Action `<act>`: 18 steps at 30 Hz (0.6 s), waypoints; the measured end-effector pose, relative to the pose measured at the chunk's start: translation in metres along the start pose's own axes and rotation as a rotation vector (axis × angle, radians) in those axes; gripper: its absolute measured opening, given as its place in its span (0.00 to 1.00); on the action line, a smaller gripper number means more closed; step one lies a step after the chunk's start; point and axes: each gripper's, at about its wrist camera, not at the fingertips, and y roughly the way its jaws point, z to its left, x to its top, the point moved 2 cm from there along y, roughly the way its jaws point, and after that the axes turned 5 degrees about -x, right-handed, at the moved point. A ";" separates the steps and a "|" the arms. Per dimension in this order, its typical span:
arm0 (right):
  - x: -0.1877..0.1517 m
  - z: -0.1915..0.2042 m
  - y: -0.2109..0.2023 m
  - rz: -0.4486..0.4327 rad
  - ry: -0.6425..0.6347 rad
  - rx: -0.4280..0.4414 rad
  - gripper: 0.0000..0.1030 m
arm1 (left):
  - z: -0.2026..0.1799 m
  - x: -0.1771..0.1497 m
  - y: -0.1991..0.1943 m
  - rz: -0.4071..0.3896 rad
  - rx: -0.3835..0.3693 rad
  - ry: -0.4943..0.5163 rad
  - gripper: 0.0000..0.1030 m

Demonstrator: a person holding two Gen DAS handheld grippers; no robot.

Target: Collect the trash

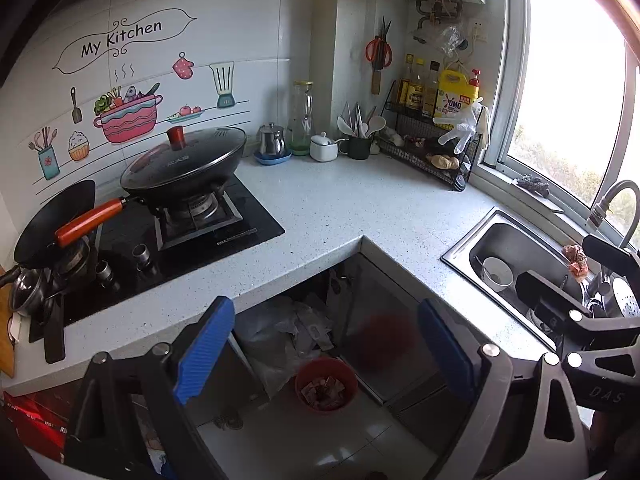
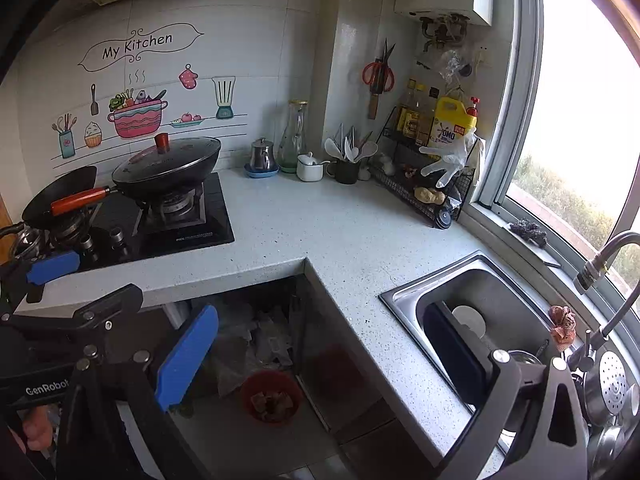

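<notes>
"My Kitchen" reads the wall sticker (image 1: pixel 120 38) above the hob, and over in the corner rack a yellow jug (image 1: pixel 454 94) shows "OMO" on its label. The hob (image 1: pixel 224 216) carries a line of small print along its front edge, too small to make out. In the right wrist view the left gripper's body shows the lettering "GenRobot", cut off at the frame edge; in the left wrist view the right gripper's body shows "DAS". The left gripper (image 1: pixel 324 354) hangs with its blue fingers (image 1: pixel 204 350) spread wide, nothing between them, aimed down past the surface (image 1: pixel 344 200) edge. The right gripper (image 2: pixel 320 354) has its fingers spread wide too, empty, one over the floor gap and the other over the sink (image 2: pixel 404 292). Down on the floor, in the nook under the corner of the surface, sits the red bin (image 1: pixel 326 384), upright, mouth facing up, round so it has no long axis, with scraps of paper-like trash inside. Just behind it lies a heap of crumpled plastic (image 1: pixel 280 330). A lidded wok (image 1: pixel 186 166) sits on the burner, its orange handle pointing left.
</notes>
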 end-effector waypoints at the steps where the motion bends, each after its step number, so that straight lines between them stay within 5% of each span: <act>1: 0.000 0.001 -0.001 -0.004 0.000 -0.002 0.99 | 0.000 -0.001 -0.001 0.000 0.000 0.000 0.89; 18: -0.002 0.006 -0.008 -0.008 0.000 -0.007 0.99 | -0.004 -0.010 -0.004 0.012 0.007 -0.016 0.89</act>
